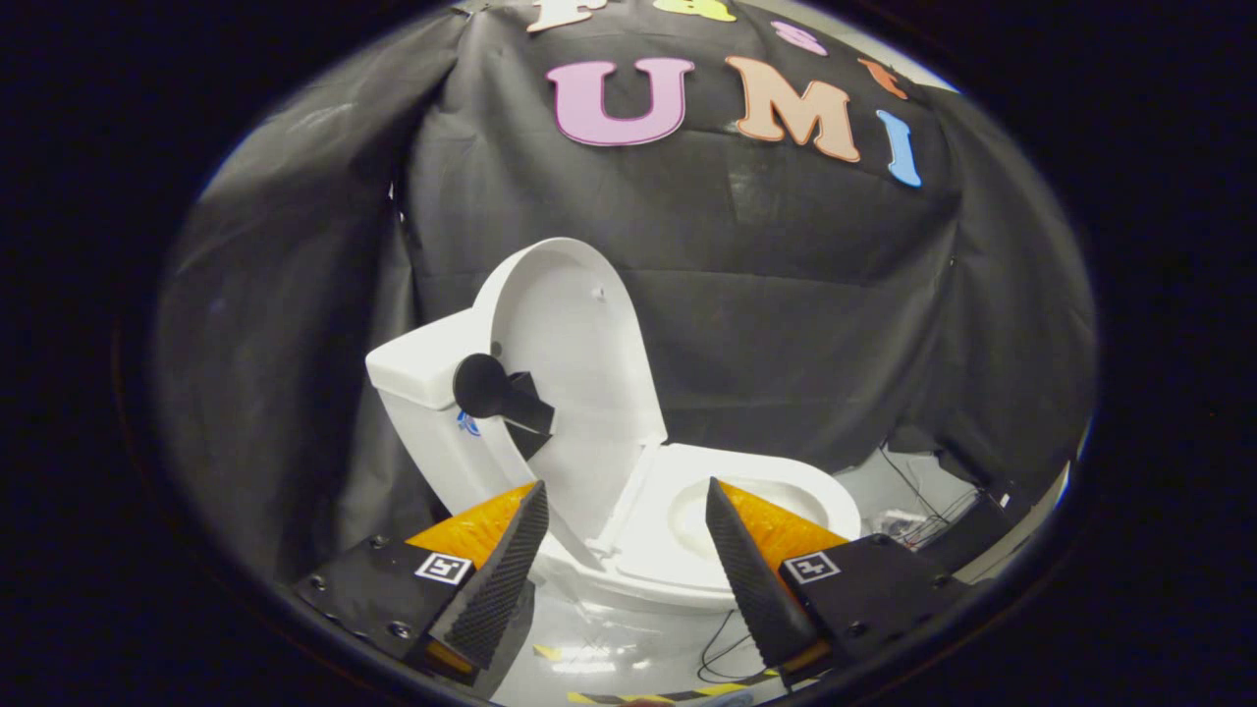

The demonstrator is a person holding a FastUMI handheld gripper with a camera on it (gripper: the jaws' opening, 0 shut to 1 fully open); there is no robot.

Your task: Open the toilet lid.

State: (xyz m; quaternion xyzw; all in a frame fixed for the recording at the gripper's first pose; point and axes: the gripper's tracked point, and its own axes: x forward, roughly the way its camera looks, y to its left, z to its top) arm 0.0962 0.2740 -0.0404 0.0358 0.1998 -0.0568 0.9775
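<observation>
The toilet lid is standing raised, its long axis running up and down and leaning a little back toward the tank — the rounded free end is pointing upward, the hinged end is sitting low at the back of the seat. Its inner face is turning toward the fingers: smooth, glossy white, oval, with a shallow rim around the edge and a small bumper showing near the top. The lid is lying beyond the fingers and slightly toward the left one, well apart from both.

The gripper is hanging low in front of the toilet with its jaws spread wide, gripping nothing; the gap between the fingers is framing the front of the white bowl and the open seat ring. The left finger is overlapping the lower side of the tank, the right finger is overlapping the seat's near rim — whether either is touching the porcelain I cannot tell.

A black round knob on a bracket is sticking out beside the tank, just beyond the left finger. Thin dark cables are trailing over the pale floor past the right finger, and a strip of yellow-and-black tape is lying on the floor below the fingers. Black cloth is draping behind everything.
</observation>
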